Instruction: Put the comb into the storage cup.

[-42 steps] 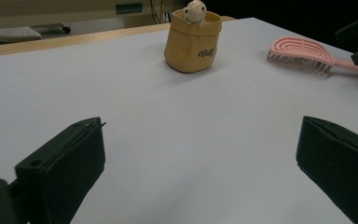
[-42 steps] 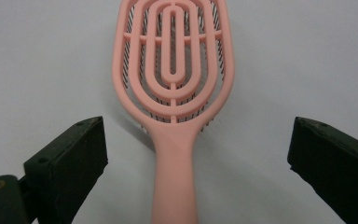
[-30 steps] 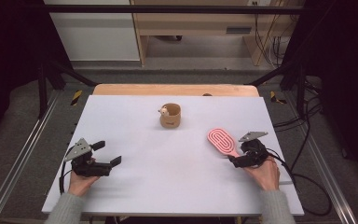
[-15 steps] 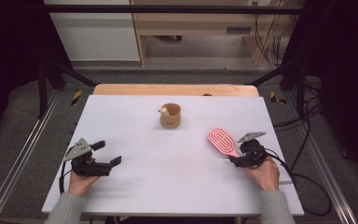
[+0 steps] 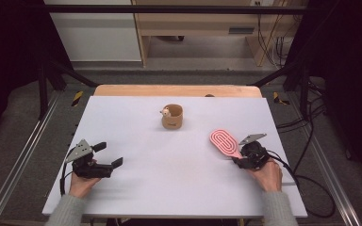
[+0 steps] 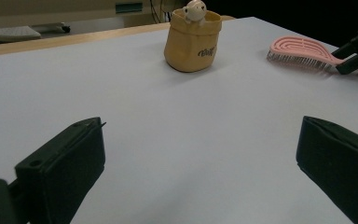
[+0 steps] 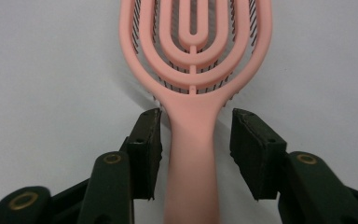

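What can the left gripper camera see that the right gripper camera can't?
The left gripper view alone shows the tan pouch with a little toy animal peeking out, and the left gripper with its jaws wide open over bare table. The right gripper view alone shows the gaps between the right gripper pads and the brush handle; the jaws have just been closing. Both show the pink hairbrush and the white table.

A pink hairbrush (image 5: 225, 143) lies flat on the white desk (image 5: 169, 188), right of centre in the high view, its oval head angled toward the upper left and its handle toward the lower right. The head is made of open concentric loops, with dark bristles facing down against the surface. The handle is plain, smooth and straight.
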